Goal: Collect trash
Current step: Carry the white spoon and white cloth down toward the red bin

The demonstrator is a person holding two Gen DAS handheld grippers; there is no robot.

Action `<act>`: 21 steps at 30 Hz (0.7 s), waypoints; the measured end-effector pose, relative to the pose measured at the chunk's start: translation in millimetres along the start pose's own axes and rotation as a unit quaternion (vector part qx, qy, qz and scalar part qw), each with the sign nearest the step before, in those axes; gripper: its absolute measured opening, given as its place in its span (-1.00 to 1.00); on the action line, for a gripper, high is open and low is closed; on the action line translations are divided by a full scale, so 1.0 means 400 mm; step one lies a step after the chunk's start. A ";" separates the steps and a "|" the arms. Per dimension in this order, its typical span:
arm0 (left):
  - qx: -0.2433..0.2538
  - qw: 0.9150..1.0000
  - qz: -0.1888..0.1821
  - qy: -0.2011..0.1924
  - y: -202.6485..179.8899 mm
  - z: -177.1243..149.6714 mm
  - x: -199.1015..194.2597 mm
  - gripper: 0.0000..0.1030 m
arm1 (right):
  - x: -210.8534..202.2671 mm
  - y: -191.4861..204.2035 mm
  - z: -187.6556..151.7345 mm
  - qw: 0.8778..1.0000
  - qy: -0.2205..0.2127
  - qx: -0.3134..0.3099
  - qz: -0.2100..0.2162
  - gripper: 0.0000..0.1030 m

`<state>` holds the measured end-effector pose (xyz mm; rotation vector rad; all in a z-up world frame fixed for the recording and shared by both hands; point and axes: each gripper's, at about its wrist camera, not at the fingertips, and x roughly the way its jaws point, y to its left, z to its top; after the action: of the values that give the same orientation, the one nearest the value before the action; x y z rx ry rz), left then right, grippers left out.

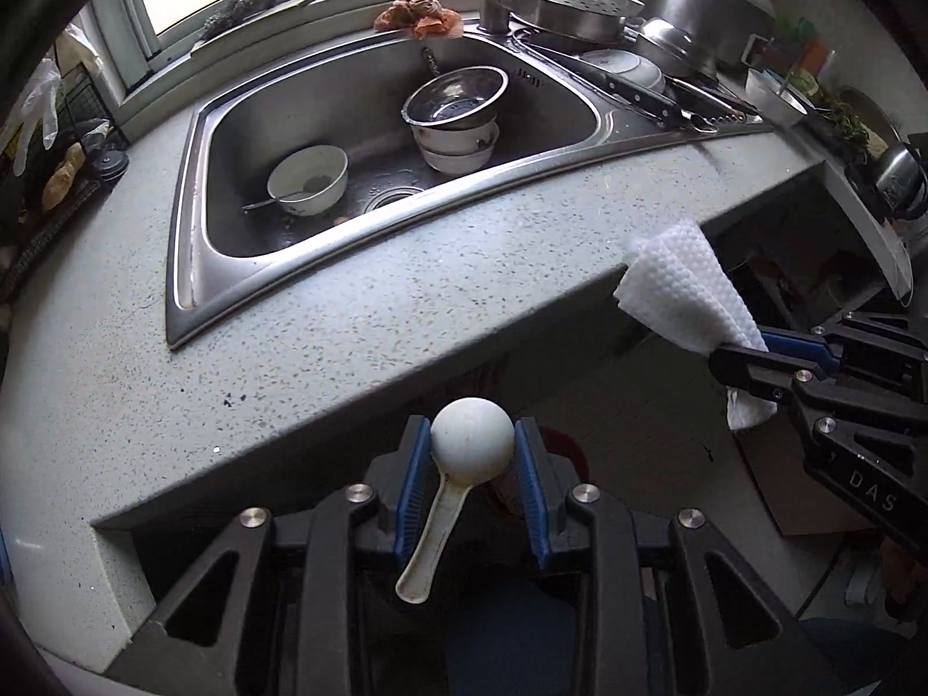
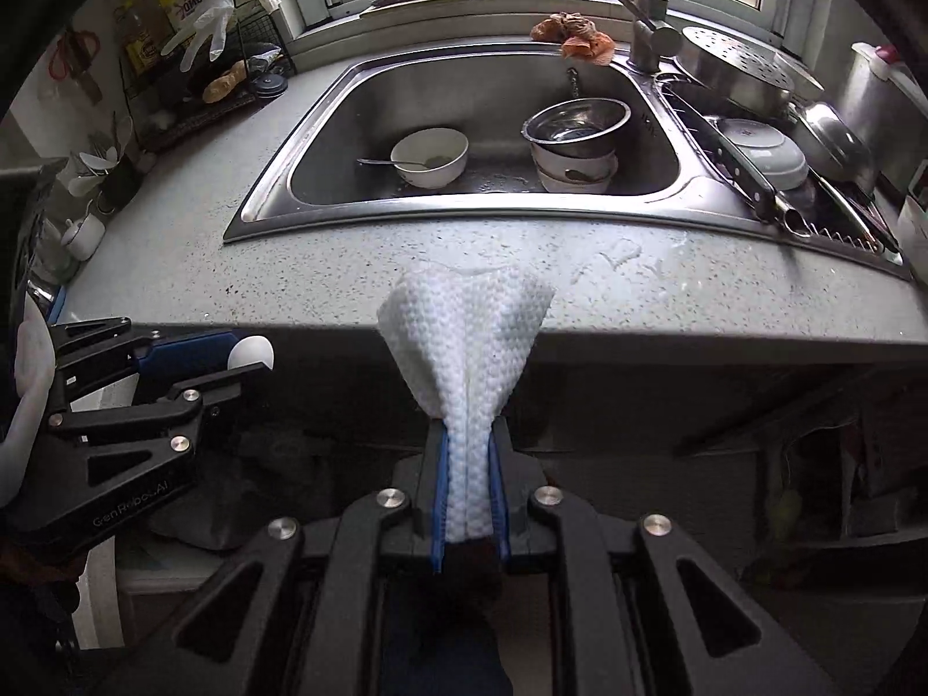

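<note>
My left gripper (image 1: 472, 443) is shut on a white ceramic spoon (image 1: 471, 443), bowl side forward, handle trailing back between the fingers. It hovers just off the front edge of the speckled countertop (image 1: 348, 319). My right gripper (image 2: 470, 464) is shut on a white textured paper towel (image 2: 467, 342) that fans out upward in front of the counter edge. The towel also shows in the left wrist view (image 1: 684, 284), held by the right gripper (image 1: 742, 348). The left gripper with the spoon shows at the left of the right wrist view (image 2: 249, 356).
A steel sink (image 2: 325, 133) holds a white bowl with a spoon (image 2: 430, 156) and a steel bowl stacked on white dishes (image 2: 577, 124). An orange rag (image 2: 574, 32) lies by the faucet (image 2: 649, 23). Knives, pots and plates (image 2: 760, 156) crowd the right drainer. A wire rack (image 2: 220, 81) stands at left.
</note>
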<state>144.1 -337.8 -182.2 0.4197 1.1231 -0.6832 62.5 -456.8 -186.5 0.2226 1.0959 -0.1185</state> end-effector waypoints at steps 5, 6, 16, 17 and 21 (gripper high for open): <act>0.065 0.997 -0.035 0.027 -0.097 0.017 0.056 -0.45 | -0.009 -0.071 -0.077 0.997 0.012 0.075 -0.027 -0.78; 0.076 0.996 -0.042 0.032 -0.113 0.017 0.068 -0.45 | -0.010 -0.084 -0.098 0.995 0.016 0.091 -0.031 -0.78; 0.158 0.982 -0.074 0.072 -0.232 -0.032 0.254 -0.45 | 0.093 -0.156 -0.244 0.978 0.062 0.190 -0.053 -0.78; 0.160 0.981 -0.075 0.075 -0.242 -0.037 0.277 -0.45 | 0.110 -0.166 -0.256 0.977 0.065 0.198 -0.051 -0.78; 0.169 0.980 -0.063 0.081 -0.269 -0.066 0.383 -0.45 | 0.196 -0.205 -0.296 0.973 0.069 0.218 -0.037 -0.78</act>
<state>92.7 -443.1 -330.5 0.7082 1.1957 -0.9716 -21.2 -507.3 -318.1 0.5904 1.2076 -0.4179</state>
